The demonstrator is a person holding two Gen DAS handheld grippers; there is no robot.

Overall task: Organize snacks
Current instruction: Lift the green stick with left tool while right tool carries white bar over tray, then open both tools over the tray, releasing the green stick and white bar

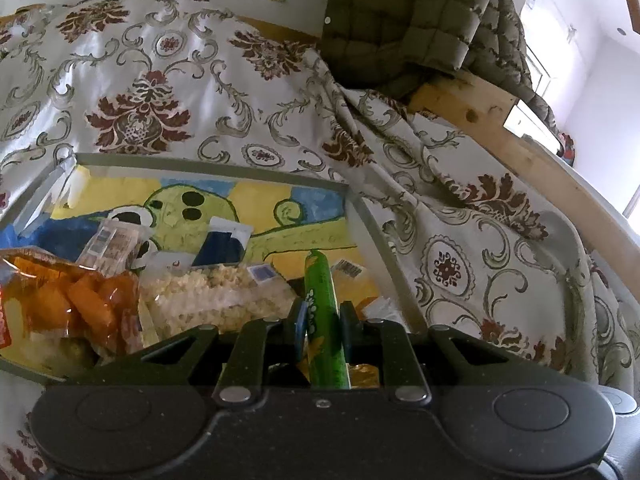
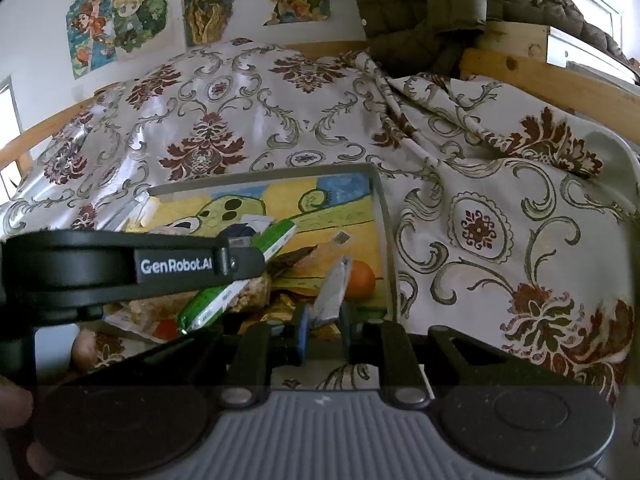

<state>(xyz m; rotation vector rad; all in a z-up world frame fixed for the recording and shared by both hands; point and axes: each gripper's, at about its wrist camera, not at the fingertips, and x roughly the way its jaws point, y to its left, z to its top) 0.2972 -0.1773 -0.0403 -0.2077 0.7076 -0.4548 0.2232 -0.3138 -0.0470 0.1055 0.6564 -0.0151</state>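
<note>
Floral damask cloth [image 2: 248,120], cream with maroon motifs, covers the bed that serves as my work surface, with a quilted olive jacket [image 1: 400,20] hung over the wooden frame [image 1: 520,136] behind and drawings taped to the wall [image 2: 120,20]. On the cloth lies a shallow grey-rimmed tray [image 2: 384,216] lined with a painted picture, the collecting place for the snacks. My left gripper [image 1: 323,320] is pressed together on a long green packet [image 1: 320,300], pinched partway along its length so that the free end stands out ahead over the tray; I judge this hold suits laying the packet down flat beside the others. In the left wrist view, a bag of orange pieces [image 1: 80,304] and a clear bag of pale puffed snack [image 1: 216,300] already crowd the tray's near left part, which explains why the bare lining toward the right rim is the likelier landing spot. My right gripper [image 2: 323,320] pinches the lower end of a small silvery packet [image 2: 332,288], held upright just in front of an orange fruit [image 2: 360,280] that rests on the lining near the right rim. Seen from the right wrist, the left tool crosses the frame at left, low over the tray, carrying its green load slantwise. Both packets hang above the tray, neither yet released. With both tools converging on one tray, I judge a collision between them the main risk.
</note>
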